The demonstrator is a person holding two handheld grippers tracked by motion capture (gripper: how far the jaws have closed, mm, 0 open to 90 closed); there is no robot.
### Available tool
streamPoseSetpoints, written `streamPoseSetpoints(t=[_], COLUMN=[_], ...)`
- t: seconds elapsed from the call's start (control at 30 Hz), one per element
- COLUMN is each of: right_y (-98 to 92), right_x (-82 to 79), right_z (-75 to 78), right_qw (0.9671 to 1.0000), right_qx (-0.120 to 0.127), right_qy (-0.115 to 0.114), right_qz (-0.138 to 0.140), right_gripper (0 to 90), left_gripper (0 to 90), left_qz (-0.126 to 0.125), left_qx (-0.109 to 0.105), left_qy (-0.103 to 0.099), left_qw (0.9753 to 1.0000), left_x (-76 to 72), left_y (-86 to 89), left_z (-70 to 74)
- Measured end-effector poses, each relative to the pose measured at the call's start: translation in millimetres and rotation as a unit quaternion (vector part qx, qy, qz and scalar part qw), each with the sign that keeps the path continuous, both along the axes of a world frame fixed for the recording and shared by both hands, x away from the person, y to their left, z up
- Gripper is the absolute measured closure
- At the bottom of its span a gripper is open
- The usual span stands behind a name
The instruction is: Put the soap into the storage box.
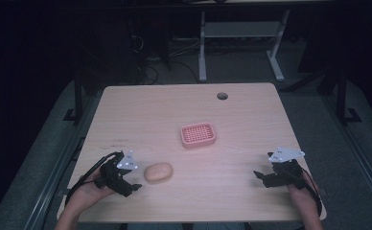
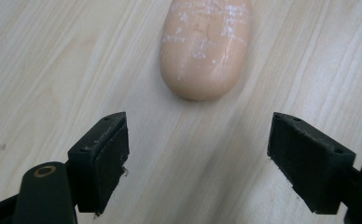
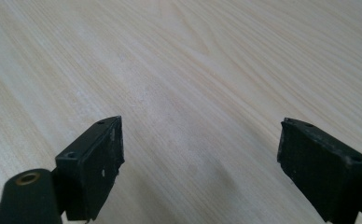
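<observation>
Black jaws of the left gripper (image 2: 195, 158) stand wide apart with nothing between them, low over the wooden table (image 2: 53, 56), and the bar of soap (image 2: 203, 49) lies just ahead of them, not yet touched. From the high view the soap (image 1: 158, 172) sits near the front left of the table (image 1: 141, 110), just beside the left gripper (image 1: 132, 186), while the pink soap dish (image 1: 198, 135) waits well apart, toward the middle. The right gripper (image 3: 198, 163) is also spread wide and empty over bare wood, and it rests at the front right edge (image 1: 260, 174), far from both things. The likely aim is to lift the soap and set it in the dish, and the risk lies in the soap itself: it is rounded and smooth, with whitish smears on top, so a squeeze near its tapered end could make it squirt forward out of the grip. If the jaws come in too shallow, they may only push it along the table. A pinch across the narrow tip could also let it tilt and drop on the way to the dish.
</observation>
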State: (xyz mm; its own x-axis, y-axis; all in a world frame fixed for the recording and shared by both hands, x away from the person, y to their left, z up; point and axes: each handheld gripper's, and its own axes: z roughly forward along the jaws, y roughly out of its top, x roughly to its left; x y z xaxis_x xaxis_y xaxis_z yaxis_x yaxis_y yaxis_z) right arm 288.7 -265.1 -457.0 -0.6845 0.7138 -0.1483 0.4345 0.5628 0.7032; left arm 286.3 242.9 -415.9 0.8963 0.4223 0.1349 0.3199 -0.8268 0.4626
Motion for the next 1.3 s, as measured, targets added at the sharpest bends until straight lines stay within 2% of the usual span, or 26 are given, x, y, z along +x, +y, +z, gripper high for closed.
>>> streamPoseSetpoints(t=[0.5,0.73,0.93,1.3], right_y=[0.4,0.2,0.8,0.8], right_x=[0.2,0.3,0.0,-0.1], right_z=[0.2,0.3,0.6,1.0], right_qw=[1.0,1.0,0.9999,0.9999], right_qx=[-0.003,-0.002,-0.002,-0.002], right_qy=[-0.003,-0.003,-0.004,-0.005], right_qz=[0.007,0.007,0.009,0.01], right_gripper=[13.9,13.9,14.0,13.9], left_gripper=[19.8,19.7,19.8,19.8], left_qz=[-0.035,-0.042,-0.053,-0.058], left_qx=[0.016,0.022,0.03,0.042], left_qy=[0.008,0.006,0.016,0.03], left_qw=[0.9992,0.9989,0.998,0.997], left_x=[12.8,18.1,23.4,32.1], left_y=[-28.5,-37.5,-45.6,-55.8], left_z=[4.2,5.9,3.9,-0.8])
